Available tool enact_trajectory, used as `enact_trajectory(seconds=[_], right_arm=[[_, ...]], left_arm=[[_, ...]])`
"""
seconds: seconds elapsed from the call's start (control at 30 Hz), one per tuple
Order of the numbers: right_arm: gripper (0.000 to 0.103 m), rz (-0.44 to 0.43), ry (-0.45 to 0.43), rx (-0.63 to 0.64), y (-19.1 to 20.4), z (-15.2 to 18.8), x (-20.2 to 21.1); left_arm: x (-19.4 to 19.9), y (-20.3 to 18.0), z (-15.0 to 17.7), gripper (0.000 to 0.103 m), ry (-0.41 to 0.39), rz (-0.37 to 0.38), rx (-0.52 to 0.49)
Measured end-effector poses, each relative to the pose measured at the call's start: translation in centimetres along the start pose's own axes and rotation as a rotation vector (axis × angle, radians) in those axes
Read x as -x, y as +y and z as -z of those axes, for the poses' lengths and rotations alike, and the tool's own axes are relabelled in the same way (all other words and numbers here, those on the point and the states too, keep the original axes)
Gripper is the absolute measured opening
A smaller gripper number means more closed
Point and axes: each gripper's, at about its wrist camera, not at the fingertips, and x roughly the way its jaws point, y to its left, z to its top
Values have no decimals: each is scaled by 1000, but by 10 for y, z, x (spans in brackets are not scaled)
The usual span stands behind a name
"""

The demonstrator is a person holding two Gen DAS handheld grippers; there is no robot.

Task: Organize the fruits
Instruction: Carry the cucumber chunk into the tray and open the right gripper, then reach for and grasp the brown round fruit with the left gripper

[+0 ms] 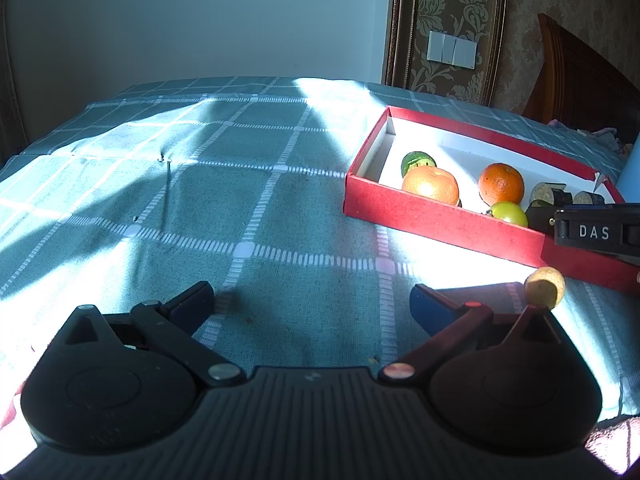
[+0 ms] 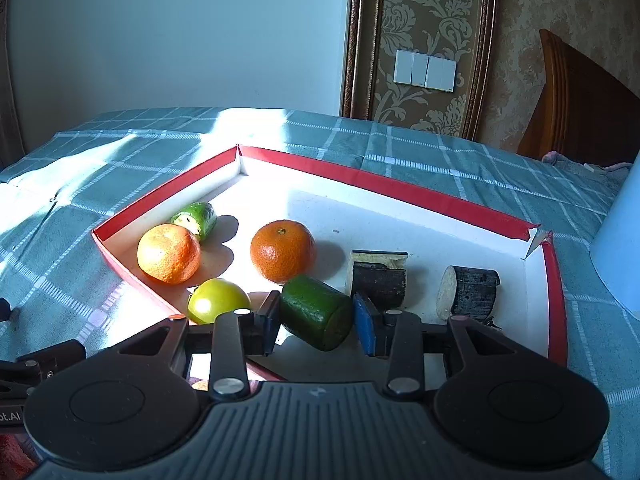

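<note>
From the left wrist I see my left tool point(image 1: 312, 304) standing wide with nothing between its fingers, hovering over the checked cloth point(image 1: 240, 184) on the desk. A small tan round piece point(image 1: 545, 287) lies on the cloth just beyond the right finger, outside the red box point(image 1: 440, 222). The box sits to the right and holds two oranges point(image 1: 431, 185), a lime point(image 1: 509, 213), a cucumber piece point(image 1: 417, 162) and dark chunks at the far right. The right tool's black body point(image 1: 596, 232) reaches in over the box's near wall.

From the right wrist, my right tool point(image 2: 316, 320) is narrow, with a green cylinder point(image 2: 316, 312) tilted between the pads inside the box point(image 2: 360, 178). The left pad touches it; I cannot tell whether the blue right pad point(image 2: 366, 330) still presses. The lime point(image 2: 218, 300) lies just left of the tool, the oranges point(image 2: 282, 250) behind it, and two dark-skinned chunks point(image 2: 470, 291) to the right.
</note>
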Motion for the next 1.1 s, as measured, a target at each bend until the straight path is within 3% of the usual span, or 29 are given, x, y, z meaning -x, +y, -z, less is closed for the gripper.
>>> enact_trajectory(seconds=[0.2, 0.5, 0.8, 1.1], right_arm=[[68, 25, -81, -29, -6, 5, 39], [73, 14, -92, -98, -27, 51, 93], [74, 8, -15, -189, -49, 79, 82], [79, -1, -17, -172, -48, 84, 80]], left_arm=[[0, -1, 0, 103, 0, 0, 0], [0, 0, 0, 103, 3, -7, -8], [0, 0, 1, 103, 5, -13, -11], [1, -2, -1, 103, 11, -35, -14]])
